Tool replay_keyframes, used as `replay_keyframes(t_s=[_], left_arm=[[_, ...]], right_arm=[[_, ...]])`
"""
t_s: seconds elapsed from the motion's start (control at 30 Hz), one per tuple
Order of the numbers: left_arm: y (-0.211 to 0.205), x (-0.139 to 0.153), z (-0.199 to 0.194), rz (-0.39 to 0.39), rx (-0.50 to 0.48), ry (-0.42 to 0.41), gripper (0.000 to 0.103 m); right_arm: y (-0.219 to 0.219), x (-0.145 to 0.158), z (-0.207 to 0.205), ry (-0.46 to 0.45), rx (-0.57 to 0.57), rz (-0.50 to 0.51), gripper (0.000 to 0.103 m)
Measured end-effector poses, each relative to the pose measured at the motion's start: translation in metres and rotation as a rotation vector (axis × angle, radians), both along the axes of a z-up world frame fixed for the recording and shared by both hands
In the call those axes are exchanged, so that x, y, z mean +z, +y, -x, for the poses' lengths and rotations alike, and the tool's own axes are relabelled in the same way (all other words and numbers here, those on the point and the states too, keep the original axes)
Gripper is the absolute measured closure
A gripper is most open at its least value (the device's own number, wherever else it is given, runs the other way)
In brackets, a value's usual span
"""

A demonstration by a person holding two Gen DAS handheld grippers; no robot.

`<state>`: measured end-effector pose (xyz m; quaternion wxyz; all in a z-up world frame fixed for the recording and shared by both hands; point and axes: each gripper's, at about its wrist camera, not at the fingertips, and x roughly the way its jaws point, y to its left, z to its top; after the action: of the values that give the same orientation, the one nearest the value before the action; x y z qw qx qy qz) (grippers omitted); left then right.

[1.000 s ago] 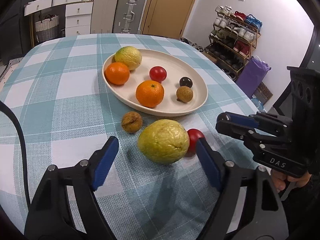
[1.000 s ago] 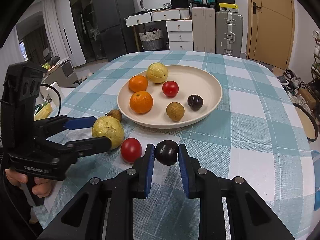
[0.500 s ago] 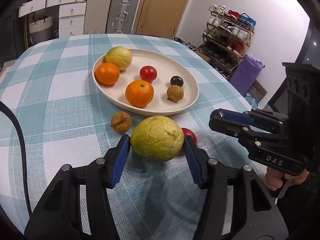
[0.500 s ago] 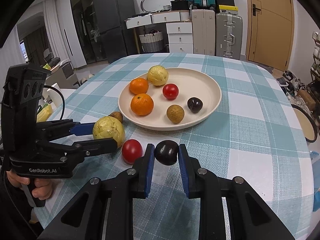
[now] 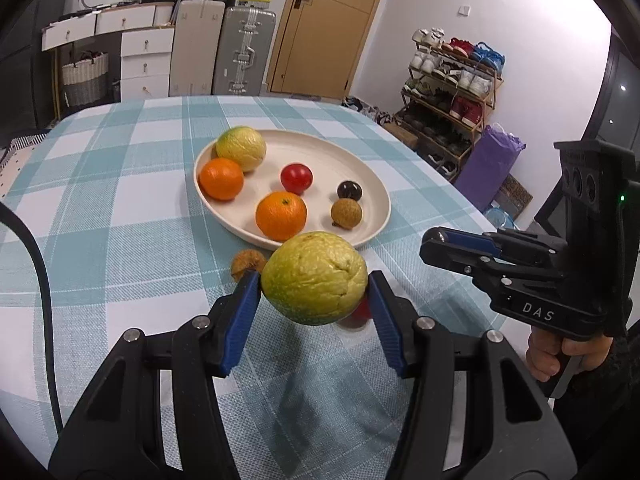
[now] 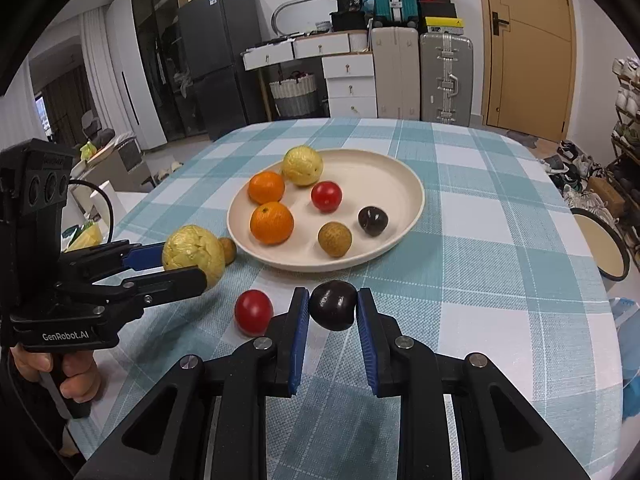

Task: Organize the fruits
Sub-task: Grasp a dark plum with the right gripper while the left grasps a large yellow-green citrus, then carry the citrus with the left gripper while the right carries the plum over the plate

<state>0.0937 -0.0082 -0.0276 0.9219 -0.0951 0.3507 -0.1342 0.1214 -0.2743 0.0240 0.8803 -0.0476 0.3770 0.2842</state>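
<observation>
Left wrist view first: my left gripper [image 5: 314, 292] has its 2 blue pads pressed on either side of a big yellow-green fruit [image 5: 315, 278], which looks lifted, its shadow on the checked tablecloth [image 5: 120, 240] beneath. Just behind it sit a small brown fruit [image 5: 247, 263] and a red tomato [image 5: 362, 312], mostly hidden, both on the cloth near the cream plate [image 5: 380, 216]. I see 6 fruits clustered toward the plate's left and near side, with its far right part bare. The right gripper [image 5: 436, 242] hangs at the right, apart from the fruit. From the right wrist view, my right gripper [image 6: 333, 308] is clamped on a dark purple fruit [image 6: 333, 305], just short of the plate's near rim [image 6: 320, 266]. The tomato lies on the cloth left of it, between both grippers. Bare cloth stretches right toward the table edge [image 6: 600, 280].
</observation>
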Motion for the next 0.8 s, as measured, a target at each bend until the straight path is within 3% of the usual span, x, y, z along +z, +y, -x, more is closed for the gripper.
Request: replay_keyframes(t_s=[0.4,0.8], left_arm=[[0.018,0.026,0.001,-0.051,0.069,-0.094,0.051],[0.035,0.031,-0.036,-0.078,0.114,-0.111,0.051]], right_arm=[[-0.008,0.016,-0.009,-0.03,-0.033,-0.052,0.078],[-0.008,0.038,-0.033,-0.071,-0.06,-0.067,0.078]])
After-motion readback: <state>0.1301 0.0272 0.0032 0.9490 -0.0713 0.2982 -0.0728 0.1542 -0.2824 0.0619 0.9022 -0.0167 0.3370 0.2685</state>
